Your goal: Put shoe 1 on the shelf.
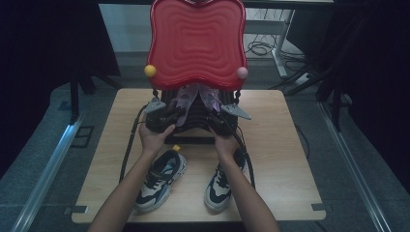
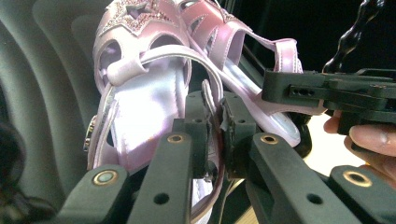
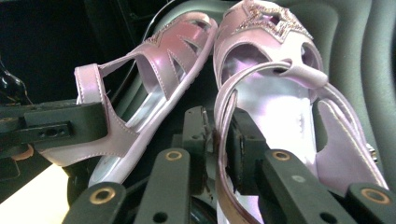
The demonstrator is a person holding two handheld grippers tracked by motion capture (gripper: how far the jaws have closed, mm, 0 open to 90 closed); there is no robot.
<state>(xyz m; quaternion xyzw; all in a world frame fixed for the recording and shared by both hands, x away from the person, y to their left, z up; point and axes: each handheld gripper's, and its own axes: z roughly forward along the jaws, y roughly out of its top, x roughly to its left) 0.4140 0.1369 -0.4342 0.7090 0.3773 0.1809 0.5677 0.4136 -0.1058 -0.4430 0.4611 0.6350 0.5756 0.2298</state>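
1. The left gripper is clamped on the heel strap of the left sandal. The thin pink strap sits right between the pads, and it looks pinched rather than loose.
2. Same deal on the other side: the right gripper is closed on the heel strap of the right sandal.
3. Both sandals are lying toes-up against the ridged inside of the black case, side by side and just about touching. The case is parked at the middle of the table's far edge, with its red lid stood wide open.
4. A pair of sneakers, one on the left and one on the right, is left untouched toward the near edge, well apart from the case.
5. Progress, as a guess: the lid is already dealt with and both sandals are gripped, so it's probably somewhere mid-job.
6. Whether the sandals are being lifted out or set in can't be told.
7. Still left: the sandals have to be either let go in the case or carried out onto the table, and the sneakers haven't been handled at all.
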